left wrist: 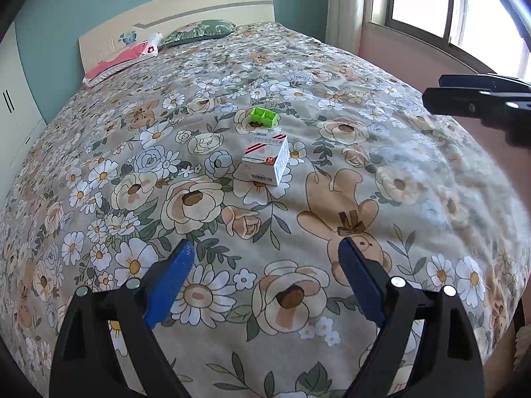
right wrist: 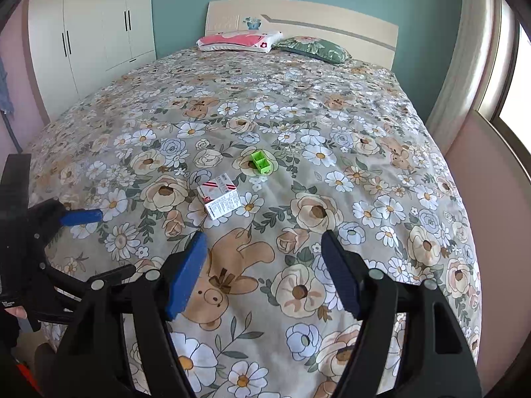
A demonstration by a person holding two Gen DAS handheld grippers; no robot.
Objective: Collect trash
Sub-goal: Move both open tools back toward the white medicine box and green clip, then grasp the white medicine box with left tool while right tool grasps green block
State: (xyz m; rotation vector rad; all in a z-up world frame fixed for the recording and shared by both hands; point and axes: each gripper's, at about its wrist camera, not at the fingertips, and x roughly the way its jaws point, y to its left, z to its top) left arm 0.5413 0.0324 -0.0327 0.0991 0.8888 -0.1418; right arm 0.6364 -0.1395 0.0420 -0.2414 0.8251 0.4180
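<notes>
Lying on the floral bedspread (left wrist: 381,172) near the middle of the bed are two small things: a white medicine box (left wrist: 265,157) with red stripes and a barcode, and just beyond it, toward the headboard (left wrist: 186,13), a bright green two-compartment plastic tray (left wrist: 264,117). The two are sitting close together, and whether they are touching cannot be told. The left gripper (left wrist: 265,282) is hovering over the near end of the bed with its blue-padded jaws spread wide and nothing between them; the box is lying ahead of it, well apart. The right gripper (right wrist: 264,275) is likewise hanging above the bedspread with its jaws gaping and empty, the box (right wrist: 220,200) and green tray (right wrist: 261,162) lying ahead and slightly to its left. In the right wrist view the left gripper is showing at the left edge, one blue pad pointing over the bedspread. A pink pillow (right wrist: 240,40) and a green floral pillow (right wrist: 315,48) are resting against the headboard, side by side.
</notes>
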